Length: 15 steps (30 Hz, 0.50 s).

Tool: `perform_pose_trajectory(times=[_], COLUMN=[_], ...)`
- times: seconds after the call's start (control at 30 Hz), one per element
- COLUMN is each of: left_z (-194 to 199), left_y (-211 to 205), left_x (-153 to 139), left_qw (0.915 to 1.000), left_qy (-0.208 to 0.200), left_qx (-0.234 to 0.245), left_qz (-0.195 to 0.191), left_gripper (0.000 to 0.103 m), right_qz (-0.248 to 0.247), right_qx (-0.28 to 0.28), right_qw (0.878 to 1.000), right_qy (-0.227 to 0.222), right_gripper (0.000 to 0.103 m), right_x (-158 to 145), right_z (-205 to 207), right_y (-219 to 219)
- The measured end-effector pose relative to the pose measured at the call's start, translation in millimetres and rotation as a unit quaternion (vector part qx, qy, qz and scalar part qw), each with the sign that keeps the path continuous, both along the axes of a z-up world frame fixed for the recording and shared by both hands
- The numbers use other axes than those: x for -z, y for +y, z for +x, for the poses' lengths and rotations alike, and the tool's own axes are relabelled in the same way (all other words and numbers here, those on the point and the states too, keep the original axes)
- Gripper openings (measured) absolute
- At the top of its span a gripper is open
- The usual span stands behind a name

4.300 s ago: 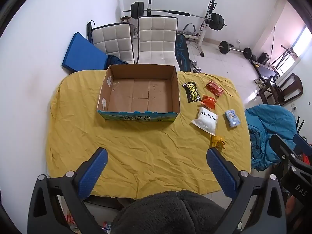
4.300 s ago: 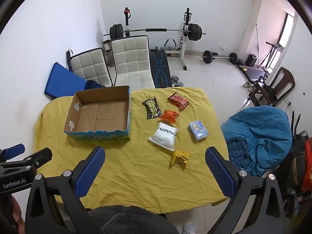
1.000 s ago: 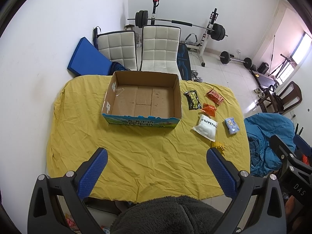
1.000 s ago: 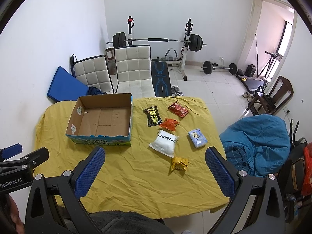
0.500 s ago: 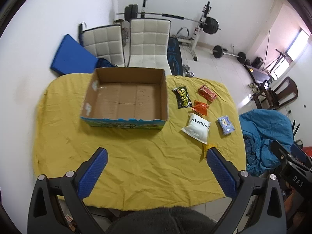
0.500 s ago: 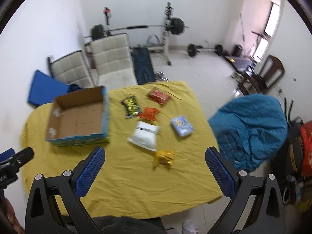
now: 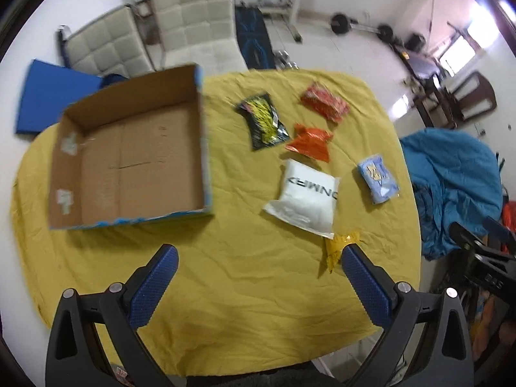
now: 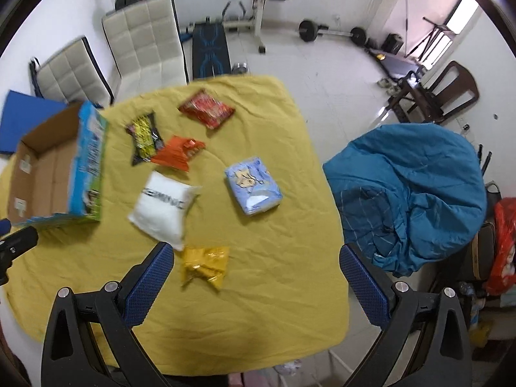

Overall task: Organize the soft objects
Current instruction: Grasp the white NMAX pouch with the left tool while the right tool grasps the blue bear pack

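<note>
An empty cardboard box (image 7: 135,158) (image 8: 58,167) sits at the left of the yellow-covered table (image 7: 225,274) (image 8: 258,258). Right of it lie several soft packets: a white pouch (image 7: 306,201) (image 8: 163,208), a black-and-yellow packet (image 7: 262,121) (image 8: 143,135), an orange packet (image 7: 311,142) (image 8: 177,153), a red packet (image 7: 324,103) (image 8: 206,109), a light blue pack (image 7: 377,179) (image 8: 253,185) and a small yellow packet (image 7: 338,250) (image 8: 204,264). My left gripper (image 7: 258,283) hovers open above the table's near side. My right gripper (image 8: 256,280) is open too, above the yellow packet.
Two white quilted chairs (image 7: 193,19) and a blue mat (image 7: 48,93) stand behind the table. A blue beanbag (image 8: 409,193) sits close to the table's right edge. Weight equipment (image 8: 258,0) and a wooden chair (image 8: 445,93) occupy the floor beyond.
Both grippers have dropped toward the table and shifted right, so the packets look larger and nearer. Nothing on the table has moved and both jaws stay open.
</note>
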<state>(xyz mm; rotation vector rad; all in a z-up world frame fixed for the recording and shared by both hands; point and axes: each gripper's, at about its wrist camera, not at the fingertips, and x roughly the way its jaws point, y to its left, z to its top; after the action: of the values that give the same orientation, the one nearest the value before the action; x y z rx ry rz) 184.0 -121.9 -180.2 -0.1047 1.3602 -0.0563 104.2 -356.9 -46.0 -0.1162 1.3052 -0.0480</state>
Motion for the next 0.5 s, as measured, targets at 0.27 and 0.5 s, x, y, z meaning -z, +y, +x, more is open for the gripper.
perform_pose_trajectory(times=[0.27,0.5], left_z=[55,89], left_y=[-34,-67], left_x=[81,143], left_qw=[0.9957,0.9860], left_qy=[0.085,0.145], left_qx=[0.037,0.079], left_qz=[-0.006,-0.020], left_gripper=[0.103,0.103], right_qz=[0.042,0.052], right_qx=[-0.021,-0.045], right_qw=[0.994,0.986], right_qy=[0.095,0.154], right_gripper=[0.103,0.103], right_x=[110,175], right_z=[66,97], right_y=[-25,-31])
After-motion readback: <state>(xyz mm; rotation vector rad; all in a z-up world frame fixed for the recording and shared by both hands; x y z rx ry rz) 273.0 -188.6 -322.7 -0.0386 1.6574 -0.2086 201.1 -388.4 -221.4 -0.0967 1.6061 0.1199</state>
